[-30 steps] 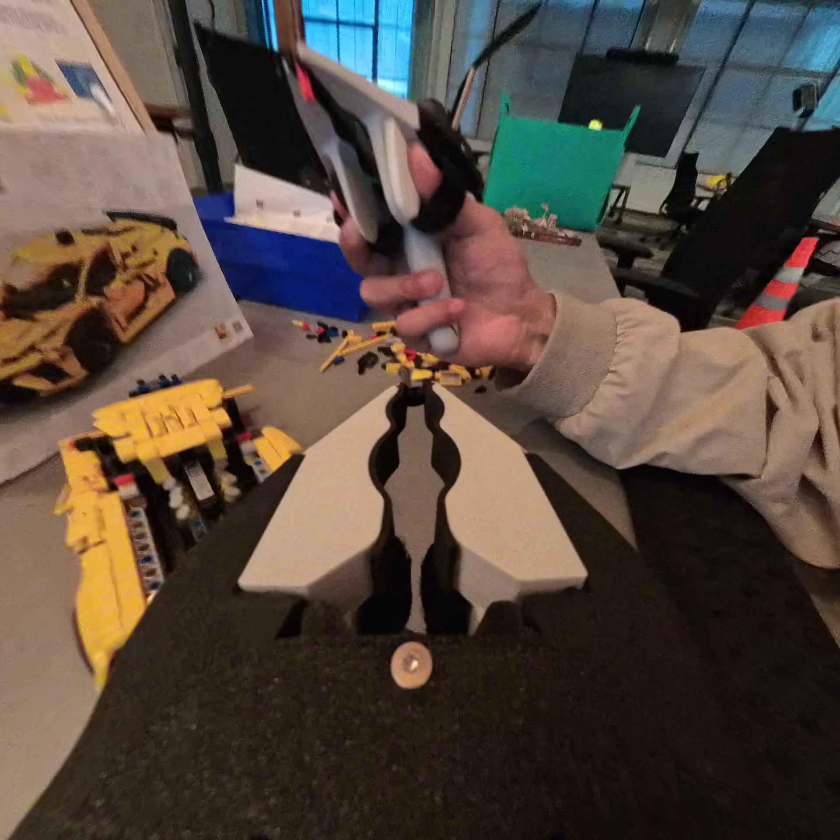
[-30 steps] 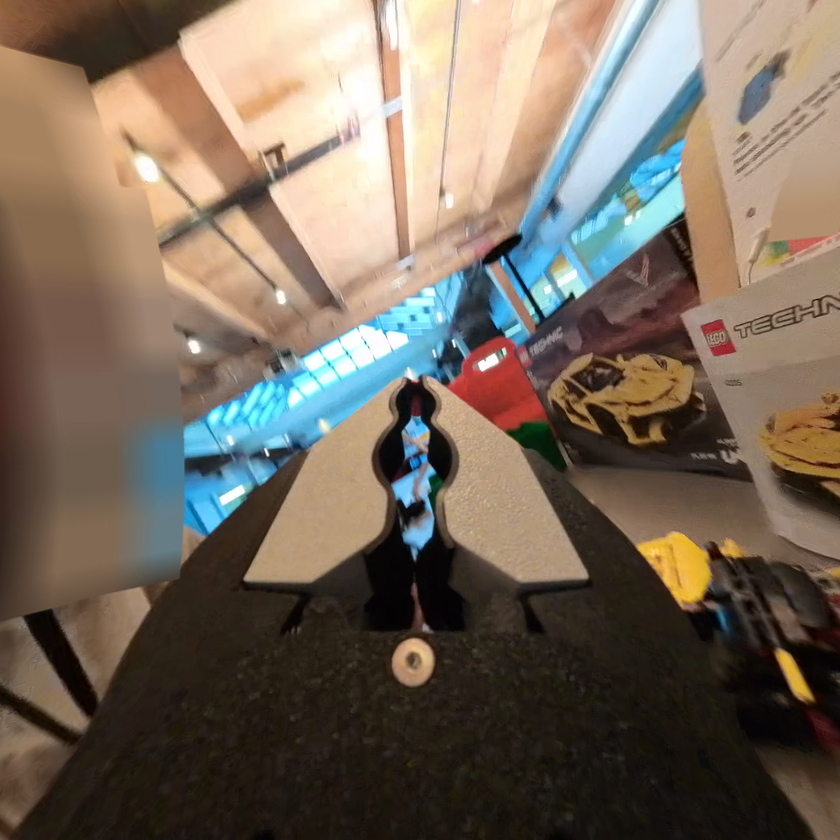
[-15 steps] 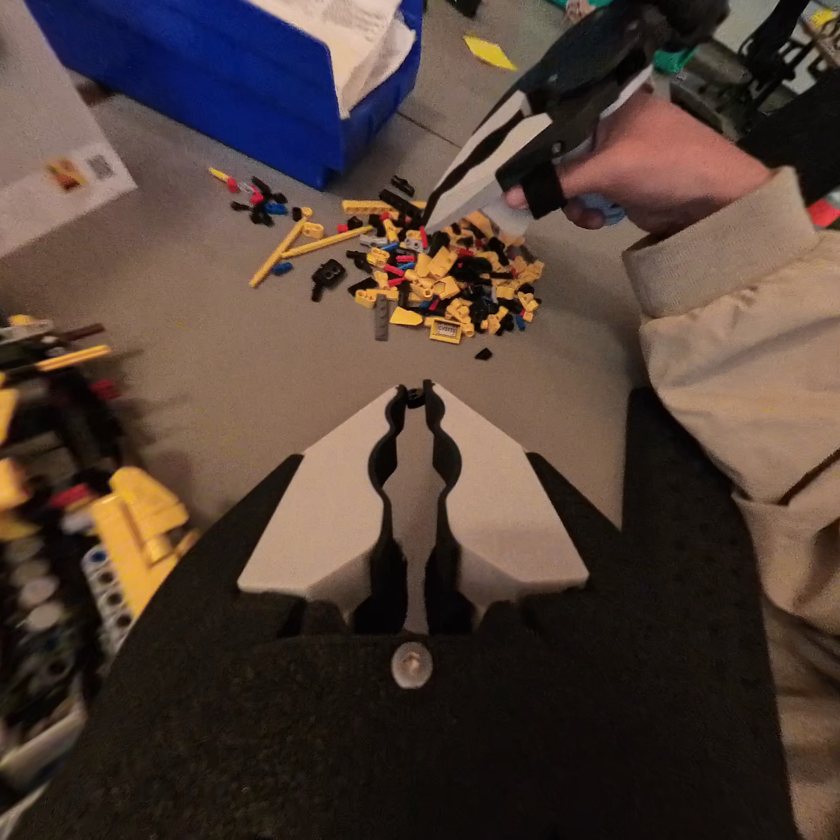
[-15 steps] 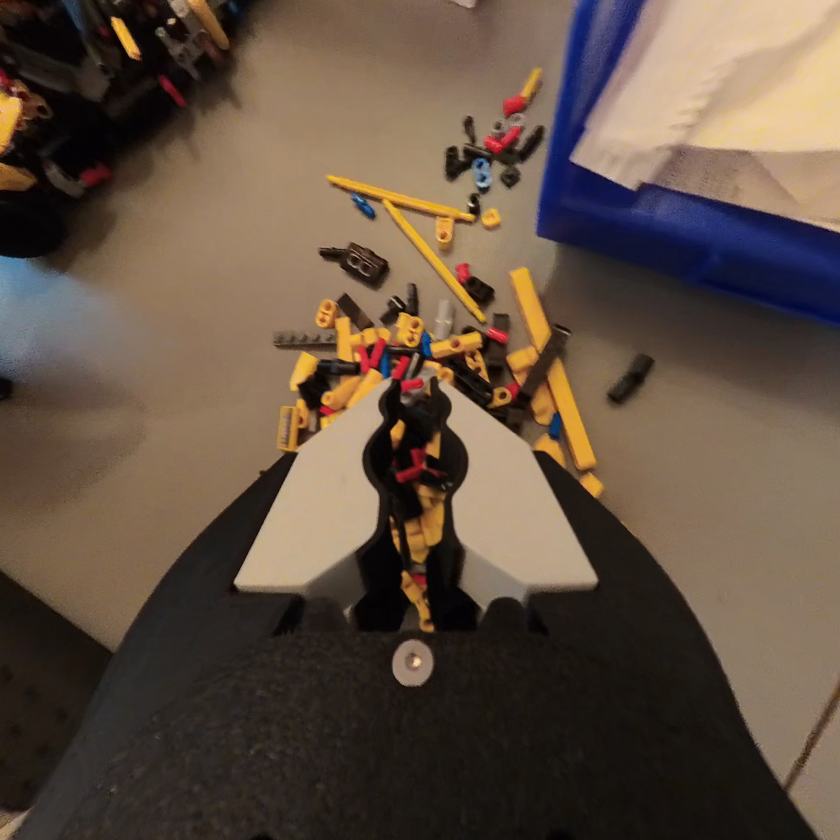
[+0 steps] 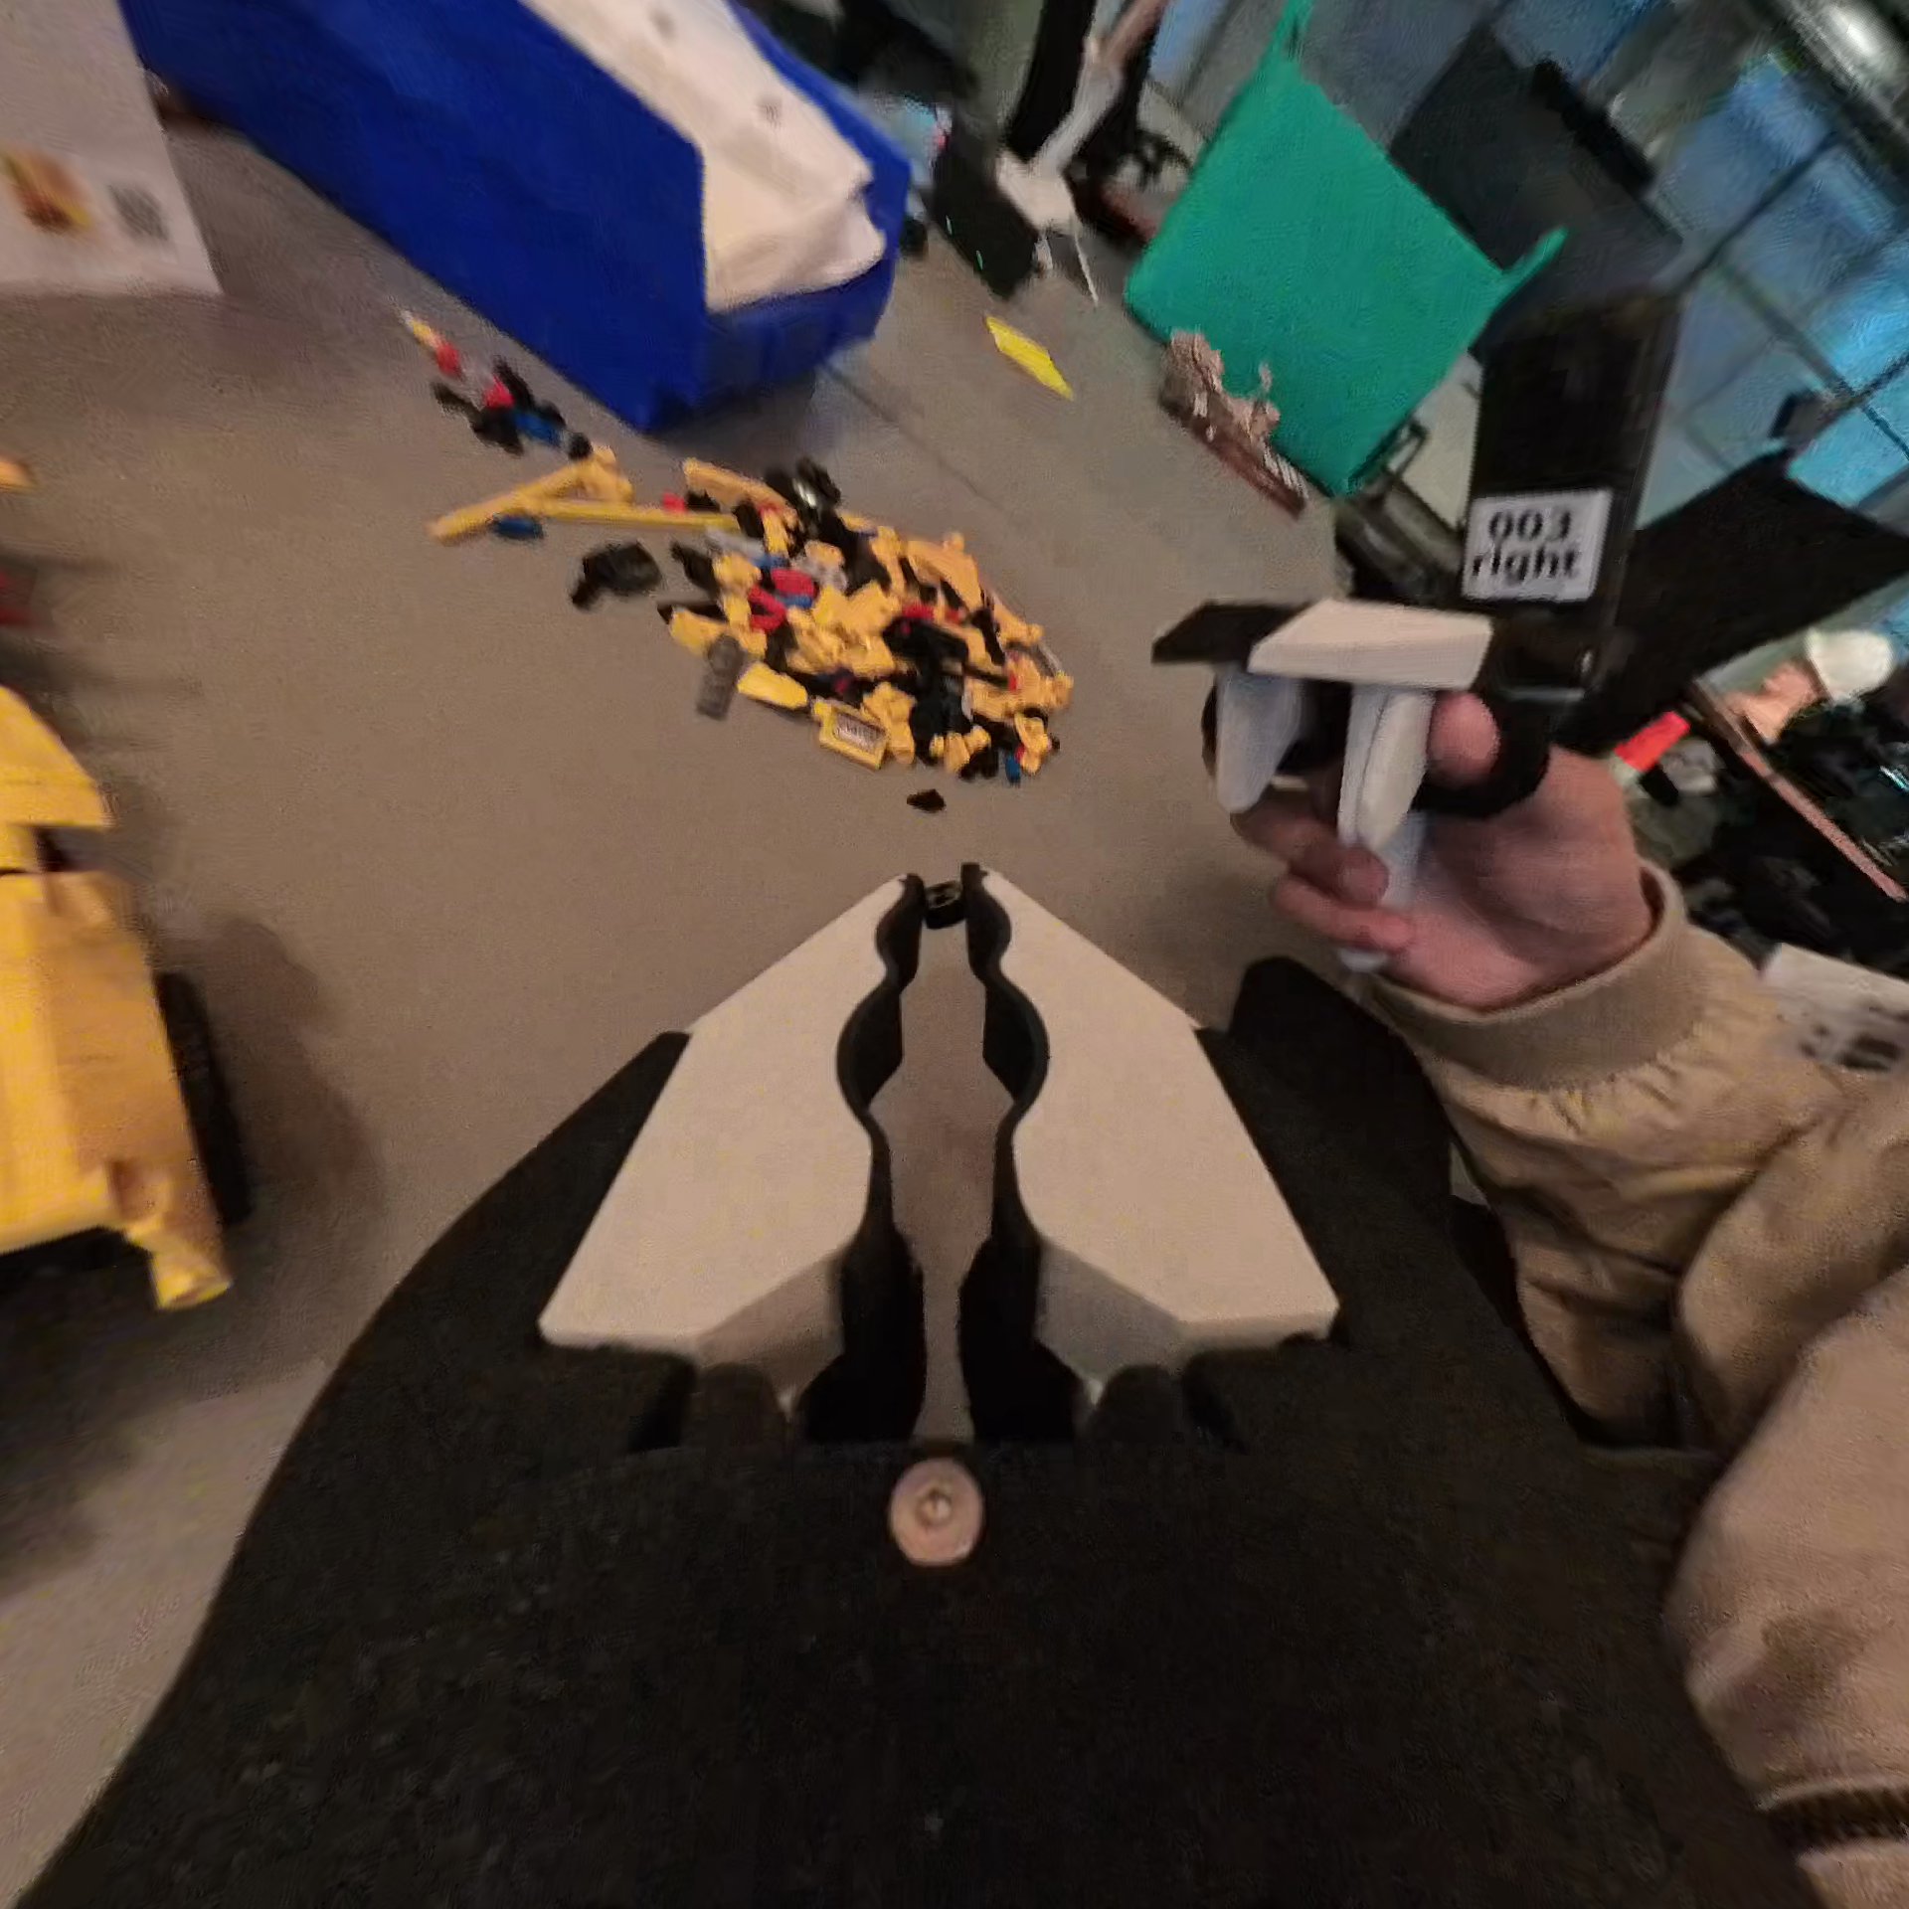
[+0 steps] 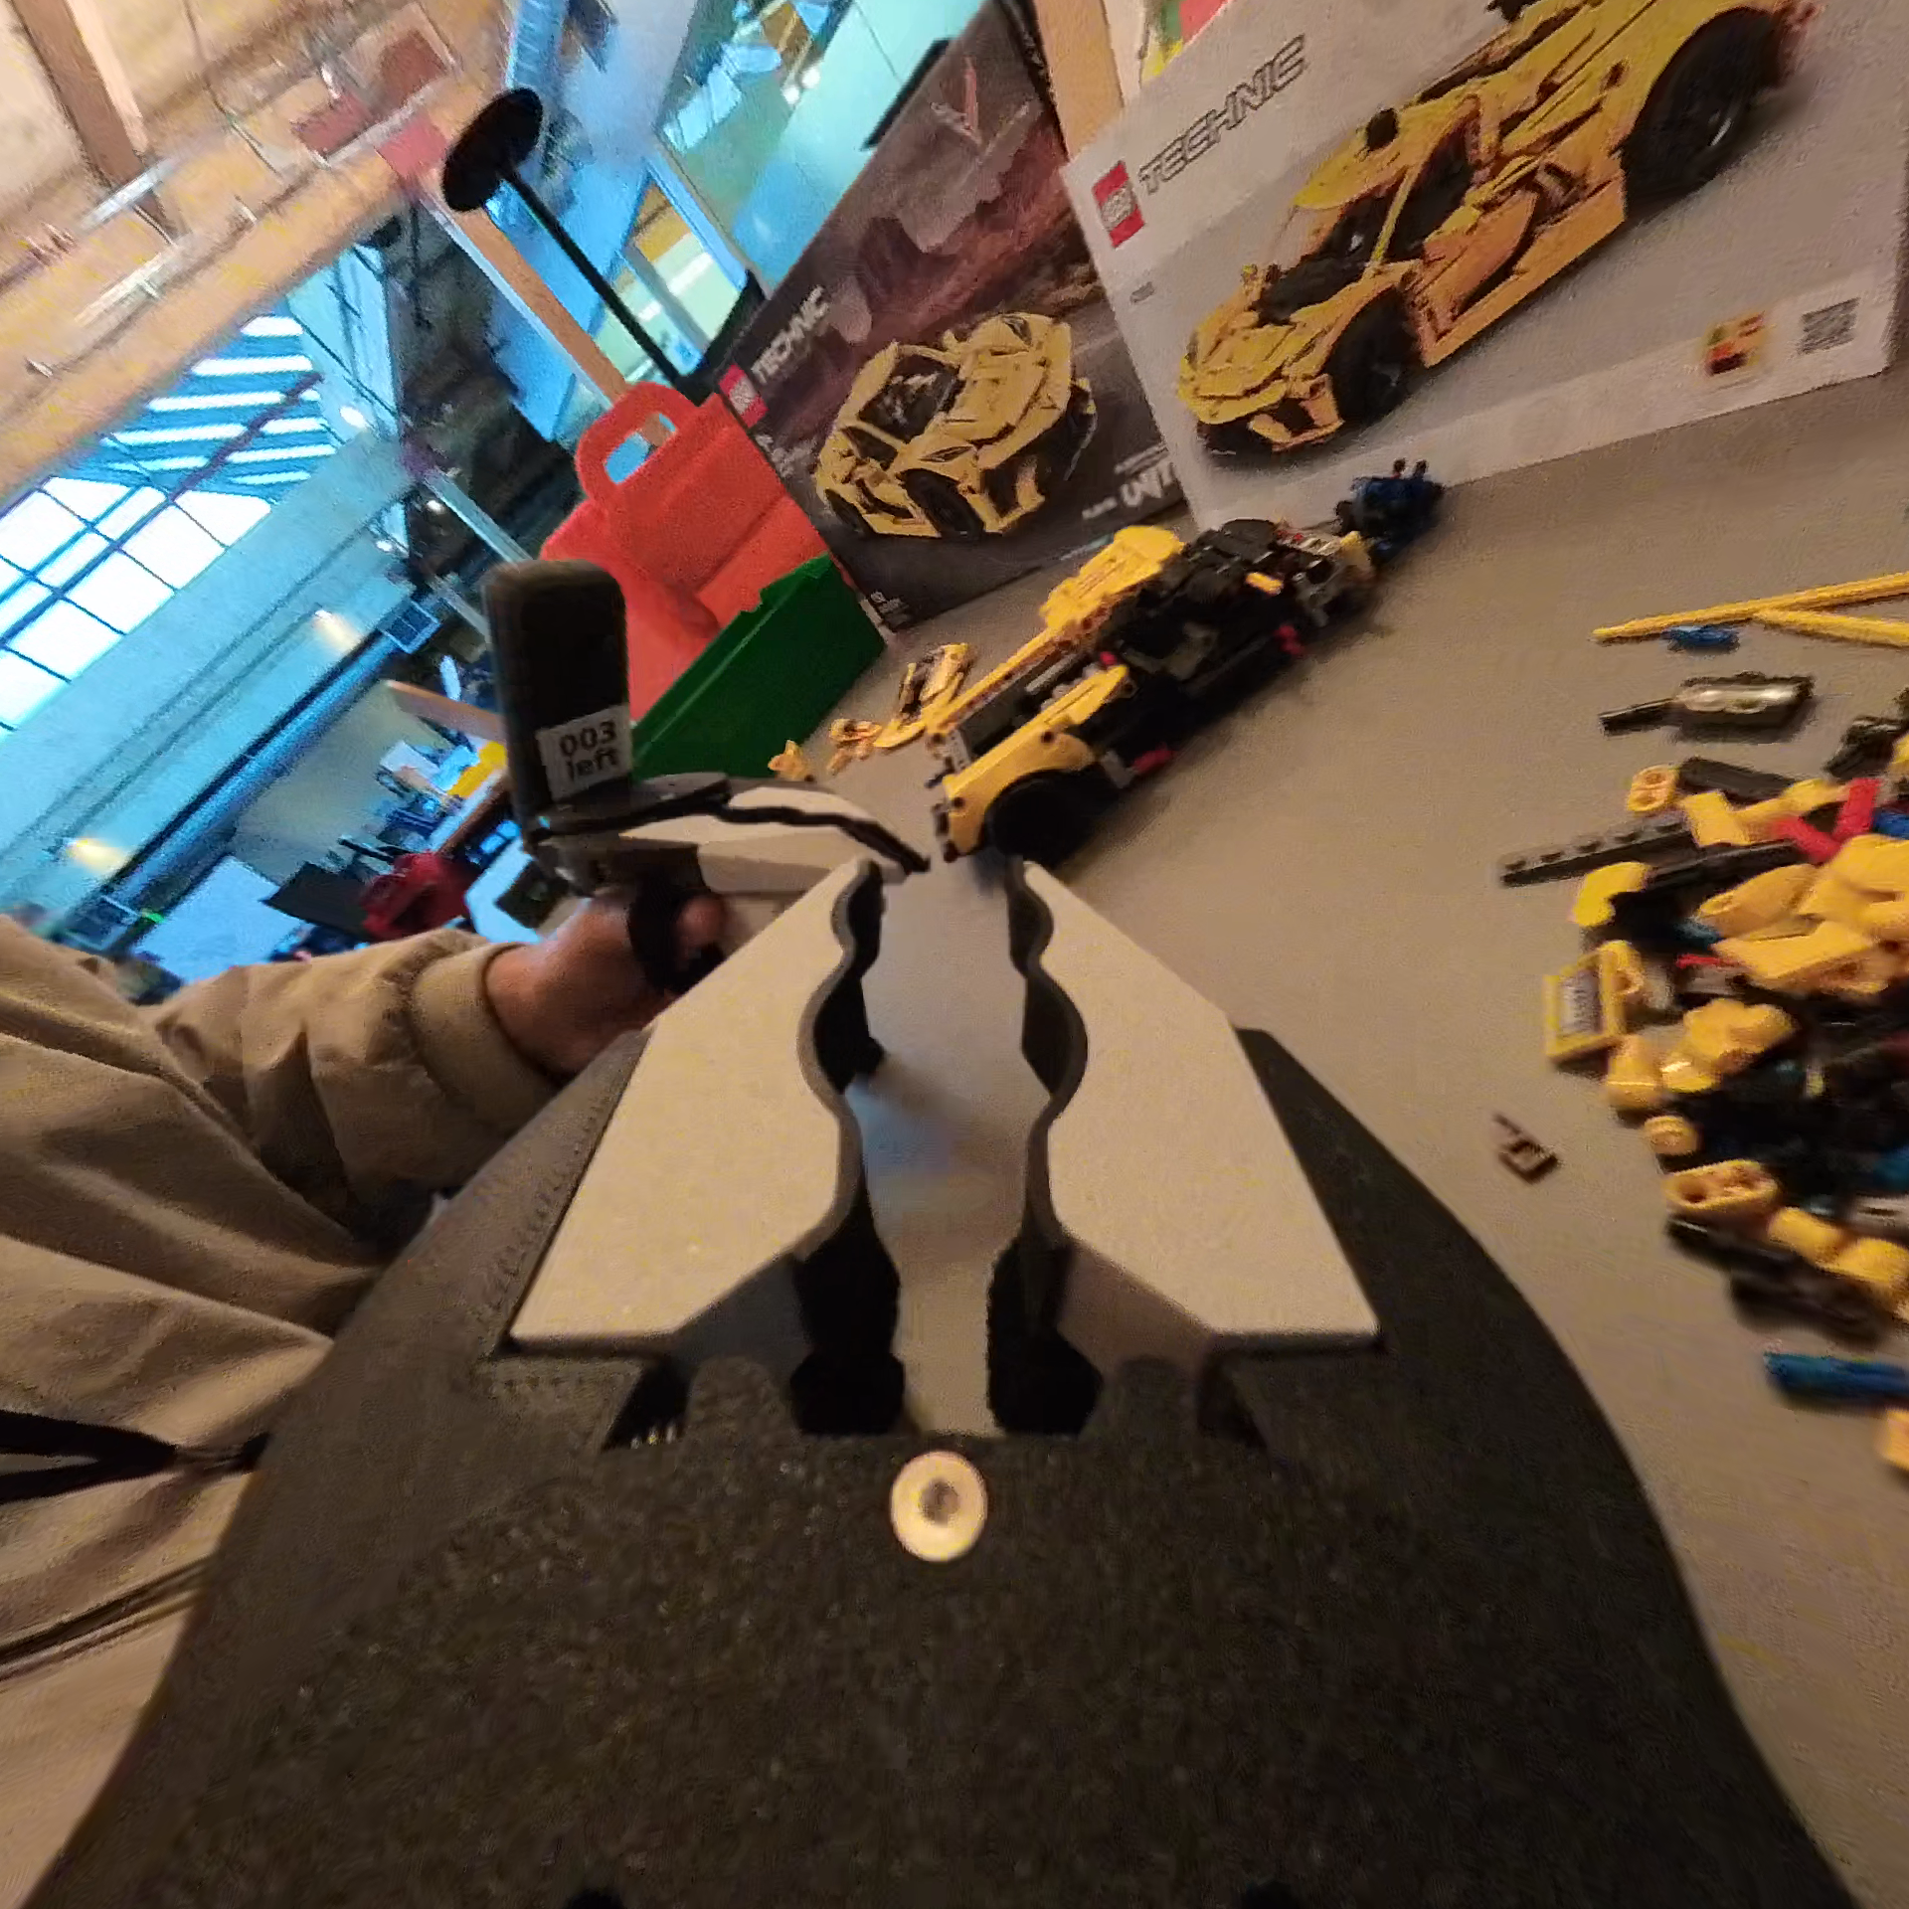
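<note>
My left gripper (image 5: 940,897) is shut on a small black piece (image 5: 940,915), held above the grey table just short of a pile of yellow, black and red bricks (image 5: 878,640). My right gripper (image 6: 945,873) is open and empty, with the pile (image 6: 1777,981) to its right. A hand holds it level to the right of the pile in the left wrist view (image 5: 1188,643). The left gripper's tips (image 6: 909,855) show close in front of the right gripper's left finger. A partly built yellow and black car (image 6: 1136,661) stands beyond them.
A blue bin (image 5: 579,186) with white paper and a green bin (image 5: 1312,258) stand behind the pile. Two boxes picturing a yellow car (image 6: 1446,227) (image 6: 950,413) lean behind the model. Red and green bins (image 6: 702,537) sit farther left. A beige sleeve (image 5: 1612,1116) is at the right.
The right gripper has opened and swung from pointing down over the pile to level, facing the left gripper. The left gripper stayed shut on the black piece while its view tilted.
</note>
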`<state>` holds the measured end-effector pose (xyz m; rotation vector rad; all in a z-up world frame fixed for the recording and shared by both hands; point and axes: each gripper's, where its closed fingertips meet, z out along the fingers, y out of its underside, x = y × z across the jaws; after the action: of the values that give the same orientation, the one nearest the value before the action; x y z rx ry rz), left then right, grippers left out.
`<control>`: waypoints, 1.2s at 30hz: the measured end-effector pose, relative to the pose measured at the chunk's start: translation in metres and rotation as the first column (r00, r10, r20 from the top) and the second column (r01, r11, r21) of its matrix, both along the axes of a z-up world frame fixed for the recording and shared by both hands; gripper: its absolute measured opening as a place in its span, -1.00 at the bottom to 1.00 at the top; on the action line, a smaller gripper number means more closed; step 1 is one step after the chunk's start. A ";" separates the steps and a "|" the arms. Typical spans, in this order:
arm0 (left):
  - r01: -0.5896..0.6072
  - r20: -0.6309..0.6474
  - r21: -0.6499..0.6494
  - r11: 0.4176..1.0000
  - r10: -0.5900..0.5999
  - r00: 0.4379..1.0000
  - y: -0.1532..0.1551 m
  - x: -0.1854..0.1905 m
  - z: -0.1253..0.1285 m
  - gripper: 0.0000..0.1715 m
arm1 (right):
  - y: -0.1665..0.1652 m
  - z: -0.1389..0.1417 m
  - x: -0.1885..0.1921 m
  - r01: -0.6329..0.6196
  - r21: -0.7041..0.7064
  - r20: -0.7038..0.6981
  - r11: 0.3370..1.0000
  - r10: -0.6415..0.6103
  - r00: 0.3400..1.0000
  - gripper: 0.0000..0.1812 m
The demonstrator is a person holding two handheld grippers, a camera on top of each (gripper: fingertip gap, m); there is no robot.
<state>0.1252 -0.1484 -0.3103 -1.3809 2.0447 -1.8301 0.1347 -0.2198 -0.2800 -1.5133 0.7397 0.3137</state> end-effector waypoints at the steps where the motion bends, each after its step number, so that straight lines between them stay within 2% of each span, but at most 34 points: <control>1: -0.027 0.043 -0.001 1.000 0.027 0.999 0.002 -0.001 0.013 -0.92 | 0.002 0.005 -0.005 -0.019 0.040 -0.009 0.999 0.020 1.000 -0.75; 4: 0.030 0.060 0.072 0.997 -0.035 0.998 -0.014 0.003 0.044 -0.92 | -0.007 0.011 -0.011 -0.039 0.043 0.018 0.998 0.038 0.999 -0.77; 7: 0.082 0.059 0.287 0.954 -0.103 0.993 -0.031 0.036 0.056 -0.92 | -0.033 0.008 -0.013 0.013 -0.010 0.064 1.000 -0.013 0.998 -0.79; 9: 0.163 -0.017 0.396 0.904 -0.170 0.985 -0.051 0.064 0.045 -0.92 | -0.051 0.006 -0.016 0.076 -0.022 0.086 0.997 -0.074 0.994 -0.78; 11: 0.244 -0.099 0.399 0.884 -0.223 0.970 -0.082 0.092 0.027 -0.92 | -0.061 0.007 -0.027 0.114 -0.011 0.090 0.993 -0.113 0.990 -0.75; 13: 0.303 -0.127 0.413 0.859 -0.275 0.953 -0.112 0.117 0.003 -0.84 | -0.063 0.006 -0.047 0.111 0.003 0.076 0.994 -0.111 0.991 -0.73; 16: 0.315 -0.119 0.582 0.750 -0.305 0.945 -0.127 0.142 -0.043 -0.69 | -0.061 0.001 -0.080 0.061 0.012 0.058 0.998 -0.062 0.996 -0.73; 17: 0.292 -0.112 0.607 0.739 -0.284 0.952 -0.127 0.148 -0.052 -0.69 | -0.064 -0.004 -0.086 0.063 0.001 0.056 0.998 -0.063 0.996 -0.74; 19: 0.274 -0.131 0.575 0.771 -0.244 0.961 -0.127 0.154 -0.059 -0.60 | -0.072 -0.010 -0.091 0.079 -0.003 0.043 0.997 -0.079 0.996 -0.76; 21: 0.271 -0.156 0.532 0.802 -0.222 0.962 -0.120 0.149 -0.053 -0.49 | -0.080 -0.012 -0.089 0.106 0.012 0.024 0.994 -0.106 0.994 -0.76; 23: 0.251 -0.115 0.512 0.822 -0.225 0.968 -0.098 0.131 -0.025 -0.44 | -0.089 -0.016 -0.083 0.142 0.003 0.004 0.990 -0.142 0.990 -0.74; 24: 0.205 -0.053 0.523 0.827 -0.209 0.976 -0.076 0.119 -0.005 -0.44 | -0.091 -0.019 -0.085 0.134 -0.009 -0.023 0.991 -0.135 0.991 -0.72; 26: 0.058 0.095 0.571 0.819 -0.136 0.986 -0.009 0.087 0.030 -0.44 | -0.092 -0.025 -0.094 0.112 -0.033 -0.053 0.993 -0.114 0.992 -0.72; 28: -0.062 0.148 0.593 0.803 -0.033 0.988 0.074 0.040 0.037 -0.45 | -0.095 -0.037 -0.104 0.090 -0.084 -0.076 0.992 -0.096 0.992 -0.68; 30: -0.113 0.096 0.583 0.805 0.070 0.993 0.150 -0.014 0.015 -0.45 | -0.101 -0.049 -0.107 0.099 -0.149 -0.082 0.984 -0.112 0.990 -0.66; 32: -0.165 0.046 0.541 0.825 0.167 0.985 0.206 -0.057 -0.016 -0.45 | -0.101 -0.056 -0.111 0.088 -0.194 -0.086 0.977 -0.107 0.991 -0.62; 34: -0.191 -0.005 0.496 0.847 0.222 0.975 0.235 -0.088 -0.047 -0.46 | -0.089 -0.047 -0.118 0.046 -0.141 -0.115 0.989 -0.063 0.991 -0.62; 36: -0.190 -0.024 0.508 0.840 0.235 0.972 0.243 -0.109 -0.069 -0.46 | -0.074 -0.036 -0.121 0.019 -0.076 -0.145 0.997 -0.029 0.989 -0.61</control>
<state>0.0161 0.0947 -0.3791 -1.4653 2.0934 -1.0541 0.0133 -0.2935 -0.3164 -1.5622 0.8936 0.3859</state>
